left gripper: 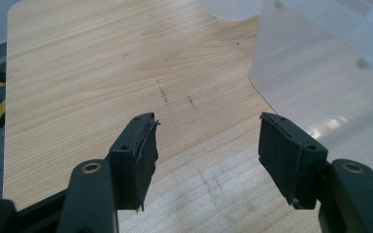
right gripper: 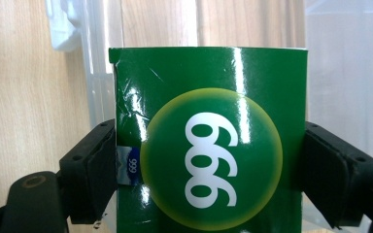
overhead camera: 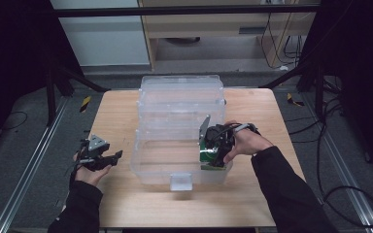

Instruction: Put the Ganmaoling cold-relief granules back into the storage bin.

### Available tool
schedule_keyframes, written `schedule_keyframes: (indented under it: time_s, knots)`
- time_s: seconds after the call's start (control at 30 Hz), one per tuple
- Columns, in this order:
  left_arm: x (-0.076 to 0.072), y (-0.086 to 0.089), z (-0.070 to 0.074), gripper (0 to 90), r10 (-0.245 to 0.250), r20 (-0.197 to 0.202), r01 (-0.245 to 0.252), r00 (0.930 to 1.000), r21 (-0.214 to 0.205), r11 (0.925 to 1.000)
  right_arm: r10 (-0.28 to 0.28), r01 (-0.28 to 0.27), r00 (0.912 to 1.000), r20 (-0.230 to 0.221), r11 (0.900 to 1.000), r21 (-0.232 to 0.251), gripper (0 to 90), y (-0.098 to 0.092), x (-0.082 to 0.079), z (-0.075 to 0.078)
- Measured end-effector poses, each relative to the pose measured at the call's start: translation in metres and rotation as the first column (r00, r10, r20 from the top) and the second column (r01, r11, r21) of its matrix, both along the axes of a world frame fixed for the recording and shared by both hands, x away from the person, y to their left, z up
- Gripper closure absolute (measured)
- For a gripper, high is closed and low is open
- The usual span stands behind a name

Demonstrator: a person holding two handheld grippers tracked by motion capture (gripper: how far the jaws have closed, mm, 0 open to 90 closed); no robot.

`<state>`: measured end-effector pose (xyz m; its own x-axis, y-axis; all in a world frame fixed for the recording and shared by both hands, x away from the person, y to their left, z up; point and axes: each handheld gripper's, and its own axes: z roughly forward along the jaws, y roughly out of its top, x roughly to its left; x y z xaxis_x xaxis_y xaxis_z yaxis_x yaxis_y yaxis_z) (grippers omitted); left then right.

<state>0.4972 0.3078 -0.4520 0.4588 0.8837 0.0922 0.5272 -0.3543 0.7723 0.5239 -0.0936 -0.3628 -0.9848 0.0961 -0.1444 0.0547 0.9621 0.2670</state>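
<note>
High view, from the left: the left gripper (overhead camera: 108,158) rests over the table (overhead camera: 116,111) to the left of the clear bin (overhead camera: 182,97), apart from it, with its jaws spread and nothing between them; the left gripper view agrees, its black pads (left gripper: 141,155) standing wide over bare wood with the bin's (left gripper: 320,82) wall just off to one side. Further right, the right gripper (overhead camera: 212,164) is down at the bin's front right corner, clenched on a green box (overhead camera: 208,158). In the right gripper view the pads (right gripper: 94,167) press both sides of the box (right gripper: 209,136), whose glossy face bears a yellow-ringed circle with white numerals, and the bin's translucent wall stands behind it. The step looks to be placing the box into the bin, or possibly lifting it out; the frames do not settle which, nor whether the box already touches the bin's floor, since the hand hides its lower edge. If it is going in, the next move calls for lowering it until it sits flat by the right wall, then releasing it and drawing the gripper straight up clear of the rim. The left gripper need only stay off the bin.
</note>
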Motion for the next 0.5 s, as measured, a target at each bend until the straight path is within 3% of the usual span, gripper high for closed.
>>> schedule_keyframes:
  time_s: [0.2,0.4,0.5]
  knots:
    - [0.000,0.001,0.000,38.5,0.000,-0.001,0.000,1.0000,0.001,1.0000,0.043,-0.044,0.9989,-0.018,0.9986,-0.028,17.3,0.001,0.005,-0.008]
    - [0.000,0.000,0.000,38.5,-0.001,-0.001,0.001,1.0000,0.000,1.0000,0.047,-0.048,0.9976,-0.051,0.9987,-0.017,17.4,-0.002,0.009,-0.010]
    - [0.000,0.000,0.000,38.5,-0.002,-0.002,0.002,1.0000,0.002,1.0000,0.051,-0.052,0.9980,-0.037,0.9985,-0.018,17.4,-0.002,0.008,-0.012]
